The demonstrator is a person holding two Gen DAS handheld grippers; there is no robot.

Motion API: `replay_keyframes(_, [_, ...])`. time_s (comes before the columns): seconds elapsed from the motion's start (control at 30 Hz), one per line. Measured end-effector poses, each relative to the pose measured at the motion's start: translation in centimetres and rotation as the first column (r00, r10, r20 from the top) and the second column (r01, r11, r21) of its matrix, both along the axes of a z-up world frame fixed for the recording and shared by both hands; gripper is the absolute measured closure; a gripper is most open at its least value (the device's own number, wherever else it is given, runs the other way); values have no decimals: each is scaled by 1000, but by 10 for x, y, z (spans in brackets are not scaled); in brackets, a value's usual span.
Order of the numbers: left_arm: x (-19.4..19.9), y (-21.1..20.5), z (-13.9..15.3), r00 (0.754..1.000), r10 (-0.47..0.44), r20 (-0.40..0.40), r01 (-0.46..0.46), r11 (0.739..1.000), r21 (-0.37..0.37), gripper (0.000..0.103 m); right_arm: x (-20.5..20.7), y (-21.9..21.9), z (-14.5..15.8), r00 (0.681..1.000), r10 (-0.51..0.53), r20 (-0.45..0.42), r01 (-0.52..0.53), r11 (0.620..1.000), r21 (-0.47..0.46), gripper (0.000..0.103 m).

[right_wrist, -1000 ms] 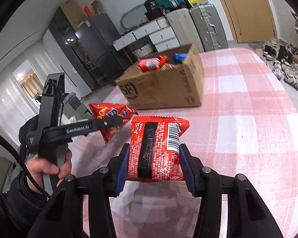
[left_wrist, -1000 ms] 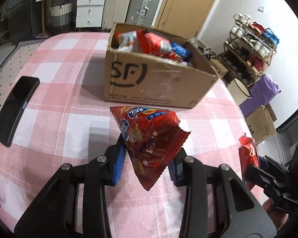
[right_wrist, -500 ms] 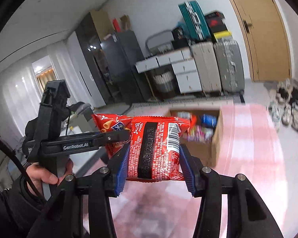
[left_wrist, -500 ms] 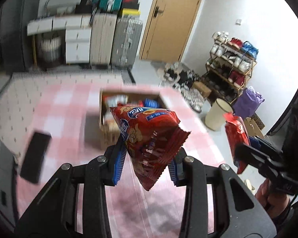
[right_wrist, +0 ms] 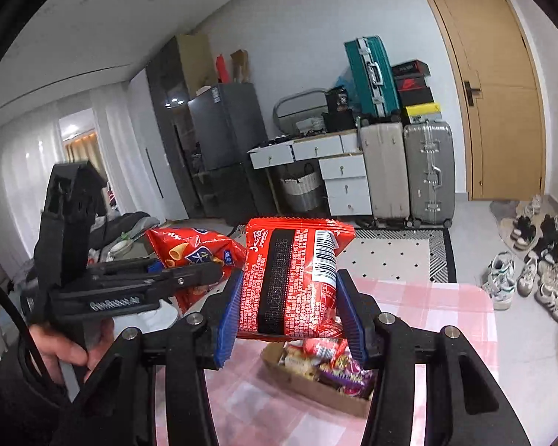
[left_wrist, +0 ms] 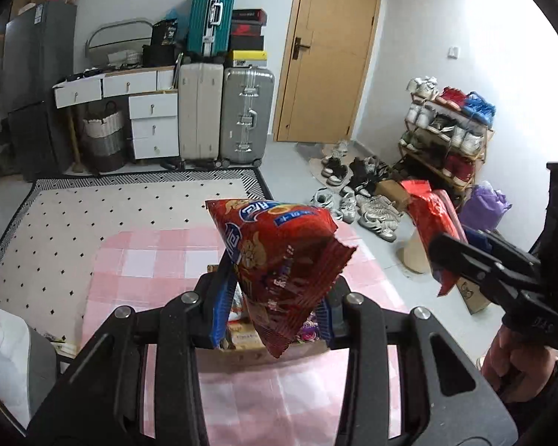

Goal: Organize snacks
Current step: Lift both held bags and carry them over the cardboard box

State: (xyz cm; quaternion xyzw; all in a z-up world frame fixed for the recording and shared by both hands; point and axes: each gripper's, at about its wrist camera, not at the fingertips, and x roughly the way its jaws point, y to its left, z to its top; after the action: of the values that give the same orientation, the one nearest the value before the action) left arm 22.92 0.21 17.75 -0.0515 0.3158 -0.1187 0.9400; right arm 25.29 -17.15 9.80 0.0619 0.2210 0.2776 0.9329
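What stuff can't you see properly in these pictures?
- Brown cardboard box of snacks: right wrist view, the red barcoded packet and gripper fingers cover most of it.
- Same box, left wrist view: the red triangular snack bag hides nearly everything.
- Packet lettering: too small to read.

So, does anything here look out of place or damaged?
Nothing looks damaged or spilled. The left gripper pinches a red chip bag that hangs tilted, one corner down. The right gripper holds a red snack packet squarely. Both are in the air above the open cardboard box of snacks on the checked table.
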Motion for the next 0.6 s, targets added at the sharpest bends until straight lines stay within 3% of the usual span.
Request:
replay_keyframes(0.2, [48, -4, -27, 997, -36, -68, 33, 998, -45, 69, 56, 8, -24, 996, -22, -82, 18, 999, -49, 54])
replay_keyframes(0.6, [139, -30, -137, 978, -78, -196, 72, 997, -35, 68, 128, 13, -93, 990, -15, -139, 2, 995, -98, 54])
